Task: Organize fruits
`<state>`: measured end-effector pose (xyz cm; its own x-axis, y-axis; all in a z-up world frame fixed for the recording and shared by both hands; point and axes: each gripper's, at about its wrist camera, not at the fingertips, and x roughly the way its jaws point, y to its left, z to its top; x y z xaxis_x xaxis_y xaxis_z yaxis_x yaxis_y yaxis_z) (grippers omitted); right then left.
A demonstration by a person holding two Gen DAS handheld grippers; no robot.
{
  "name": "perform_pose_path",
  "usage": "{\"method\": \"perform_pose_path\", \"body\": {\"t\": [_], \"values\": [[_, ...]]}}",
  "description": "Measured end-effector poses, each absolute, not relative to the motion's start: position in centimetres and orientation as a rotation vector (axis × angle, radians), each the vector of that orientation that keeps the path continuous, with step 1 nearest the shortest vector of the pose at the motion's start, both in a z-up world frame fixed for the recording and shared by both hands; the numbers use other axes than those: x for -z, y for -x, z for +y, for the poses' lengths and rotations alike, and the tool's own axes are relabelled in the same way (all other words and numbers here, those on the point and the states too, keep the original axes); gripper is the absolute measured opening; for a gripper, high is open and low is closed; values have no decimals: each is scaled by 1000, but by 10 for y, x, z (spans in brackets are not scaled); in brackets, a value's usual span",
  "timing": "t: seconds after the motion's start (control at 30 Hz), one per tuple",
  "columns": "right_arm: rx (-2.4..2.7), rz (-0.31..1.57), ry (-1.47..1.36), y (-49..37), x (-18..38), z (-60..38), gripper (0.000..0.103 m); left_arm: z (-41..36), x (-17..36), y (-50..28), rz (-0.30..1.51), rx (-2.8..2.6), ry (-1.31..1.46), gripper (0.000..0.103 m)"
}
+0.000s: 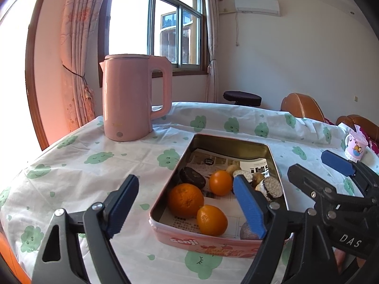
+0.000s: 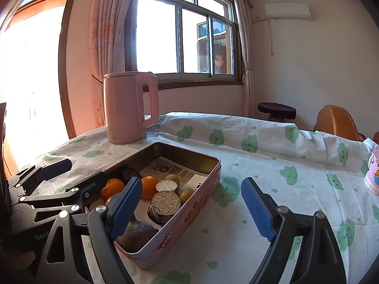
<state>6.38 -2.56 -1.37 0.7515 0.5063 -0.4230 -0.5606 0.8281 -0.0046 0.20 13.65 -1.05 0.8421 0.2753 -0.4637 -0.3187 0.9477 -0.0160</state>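
Note:
A pink rectangular tin (image 1: 208,243) sits on the table and holds three oranges: a large one (image 1: 186,200), one behind it (image 1: 220,182) and one at the front (image 1: 211,220). Round cakes (image 1: 272,187), a dark round piece (image 1: 191,177) and small brownish fruits (image 1: 257,177) lie in it too. My left gripper (image 1: 187,206) is open and empty, its fingers straddling the tin's near left corner. My right gripper (image 2: 194,208) is open and empty over the tin's (image 2: 189,220) near right side; it also shows in the left wrist view (image 1: 317,168).
A pink kettle (image 1: 132,97) stands behind the tin on the white cloth with green prints (image 1: 99,158). A small pink cup (image 1: 355,148) stands at the far right. A dark stool (image 1: 241,97) and orange chairs (image 1: 300,105) are beyond the table.

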Motion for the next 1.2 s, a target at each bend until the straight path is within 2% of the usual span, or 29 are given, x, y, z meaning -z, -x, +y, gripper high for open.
{"method": "perform_pose_path", "body": {"t": [0.47,0.7,1.2], "values": [[-584,423,128,-65,13,-27,87,139,10,-1,473,-321,102,89],[-583,425,120,-66,13,-29,89,144,10,1,466,-351,123,101],[-574,413,108,-64,13,-31,90,140,8,7,430,-387,102,103]]}}
